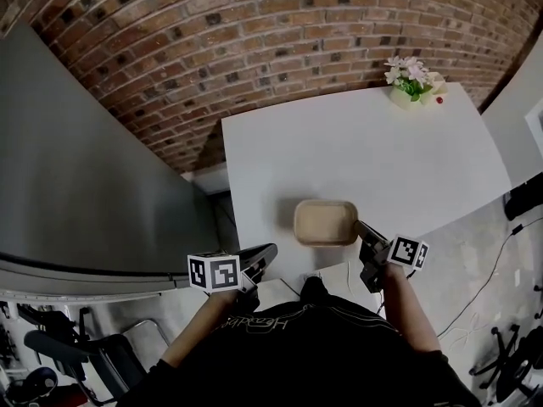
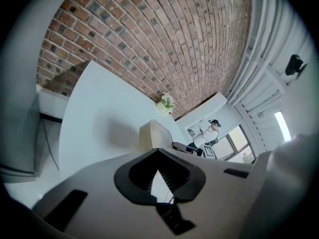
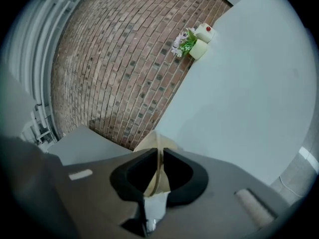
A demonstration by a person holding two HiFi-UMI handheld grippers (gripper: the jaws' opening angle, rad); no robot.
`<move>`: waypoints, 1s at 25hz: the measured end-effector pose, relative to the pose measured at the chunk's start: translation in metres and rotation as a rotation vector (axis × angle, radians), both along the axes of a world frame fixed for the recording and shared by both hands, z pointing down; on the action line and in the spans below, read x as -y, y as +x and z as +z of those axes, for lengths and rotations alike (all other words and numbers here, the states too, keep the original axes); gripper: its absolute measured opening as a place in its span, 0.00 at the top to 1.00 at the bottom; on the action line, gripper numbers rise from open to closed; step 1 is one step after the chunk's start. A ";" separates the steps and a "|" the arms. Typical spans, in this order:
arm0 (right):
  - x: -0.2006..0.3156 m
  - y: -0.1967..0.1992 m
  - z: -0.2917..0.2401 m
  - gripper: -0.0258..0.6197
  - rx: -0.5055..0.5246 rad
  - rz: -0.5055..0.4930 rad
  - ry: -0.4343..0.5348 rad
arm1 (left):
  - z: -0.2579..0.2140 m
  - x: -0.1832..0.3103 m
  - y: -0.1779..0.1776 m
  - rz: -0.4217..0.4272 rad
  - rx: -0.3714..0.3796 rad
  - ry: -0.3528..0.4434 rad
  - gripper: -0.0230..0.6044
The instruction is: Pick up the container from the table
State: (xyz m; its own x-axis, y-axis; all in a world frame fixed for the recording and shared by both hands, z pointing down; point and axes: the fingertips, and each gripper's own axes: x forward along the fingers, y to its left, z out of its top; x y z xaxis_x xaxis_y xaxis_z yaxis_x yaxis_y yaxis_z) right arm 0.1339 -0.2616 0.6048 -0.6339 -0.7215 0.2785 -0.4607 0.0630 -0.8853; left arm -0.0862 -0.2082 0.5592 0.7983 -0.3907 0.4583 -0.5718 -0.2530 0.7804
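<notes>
A tan, shallow container [image 1: 324, 221] sits near the front edge of the white table [image 1: 365, 142]. My right gripper [image 1: 363, 228] is at its right rim. In the right gripper view the container's thin rim [image 3: 149, 142] stands upright between the two dark pads, and the right gripper [image 3: 160, 152] is shut on it. My left gripper [image 1: 267, 253] hovers off the table's front left corner, apart from the container. In the left gripper view the tips of the left gripper [image 2: 158, 151] meet with nothing between them, and the container [image 2: 152, 135] lies just beyond.
A small pot of flowers [image 1: 411, 81] stands at the table's far right corner against the brick wall [image 1: 280, 41]. A grey panel [image 1: 76, 185] runs along the left. A chair [image 1: 76, 354] and floor cables [image 1: 492, 270] lie below. A person [image 2: 212, 131] stands far off.
</notes>
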 end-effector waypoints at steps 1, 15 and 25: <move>-0.004 -0.001 -0.004 0.89 -0.003 0.005 0.003 | -0.002 -0.003 -0.001 0.000 0.000 0.005 0.96; -0.053 -0.034 -0.079 0.89 -0.012 -0.037 0.137 | -0.033 -0.043 -0.024 -0.017 -0.028 0.102 0.96; -0.091 -0.065 -0.113 0.89 0.000 -0.114 0.264 | -0.046 -0.078 -0.053 -0.069 -0.032 0.146 0.96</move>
